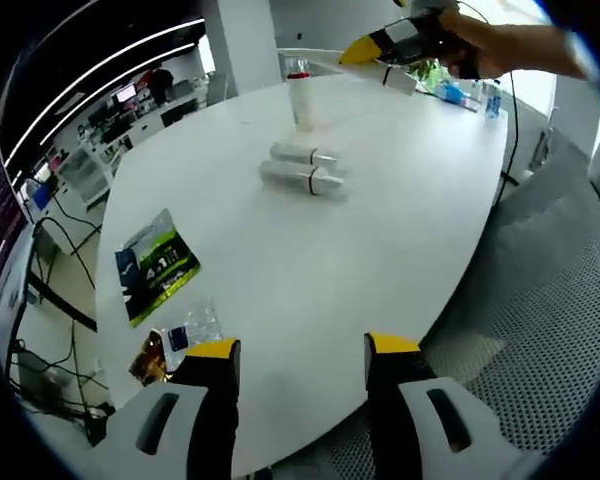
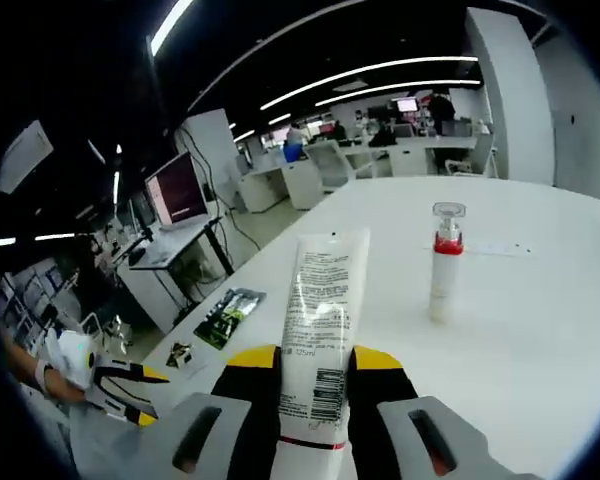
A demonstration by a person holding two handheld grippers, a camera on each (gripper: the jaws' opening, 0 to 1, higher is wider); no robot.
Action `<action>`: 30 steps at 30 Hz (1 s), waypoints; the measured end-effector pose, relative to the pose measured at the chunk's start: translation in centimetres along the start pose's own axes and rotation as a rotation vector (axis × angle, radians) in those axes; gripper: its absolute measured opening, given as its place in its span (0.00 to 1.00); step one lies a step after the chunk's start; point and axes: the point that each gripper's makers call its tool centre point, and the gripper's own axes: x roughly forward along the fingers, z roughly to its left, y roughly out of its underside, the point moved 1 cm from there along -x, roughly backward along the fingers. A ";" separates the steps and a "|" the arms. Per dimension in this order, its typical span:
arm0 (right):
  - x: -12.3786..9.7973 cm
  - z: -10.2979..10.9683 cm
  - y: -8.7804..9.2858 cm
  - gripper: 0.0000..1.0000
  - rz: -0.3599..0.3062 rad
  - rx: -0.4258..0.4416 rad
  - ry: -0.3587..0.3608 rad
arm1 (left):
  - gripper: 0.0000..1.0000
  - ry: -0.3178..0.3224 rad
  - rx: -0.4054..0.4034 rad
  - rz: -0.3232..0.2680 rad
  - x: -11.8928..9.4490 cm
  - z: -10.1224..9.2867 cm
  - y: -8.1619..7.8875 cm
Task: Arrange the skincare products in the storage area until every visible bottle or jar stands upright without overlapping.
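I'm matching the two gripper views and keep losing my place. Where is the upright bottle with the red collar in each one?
Left gripper view: the upright bottle stands near the top centre, just beyond the two lying tubes.
Right gripper view: the upright bottle stands right of centre, alone, to the right of the gripped white tube.
Shared landmark: the green packet near the table's edge.

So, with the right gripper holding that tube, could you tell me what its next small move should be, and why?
Probably lower the white tube, held in the right gripper, onto the bare white table near the upright pump bottle and stand it upright. Two tubes lie flat there, awaiting the same.
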 end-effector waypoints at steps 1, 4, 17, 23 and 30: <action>-0.3 0.3 -0.1 0.16 -0.010 -0.005 -0.004 | 0.47 0.013 -0.025 0.000 0.0 -0.1 0.0; -1.2 1.1 -0.1 0.17 -0.041 0.006 -0.019 | 0.52 0.056 -0.098 0.008 0.1 -0.6 -0.1; -3.5 5.4 2.6 0.17 -0.052 0.058 -0.101 | 0.57 0.134 -0.259 -0.110 -1.1 -0.2 -2.7; -3.9 7.8 2.9 0.17 -0.059 0.062 -0.169 | 0.54 0.214 -0.417 -0.252 -2.3 -0.6 -6.5; -3.9 10.8 3.5 0.17 -0.049 0.028 -0.271 | 0.49 0.355 -0.661 -0.468 -3.8 -1.5 -11.0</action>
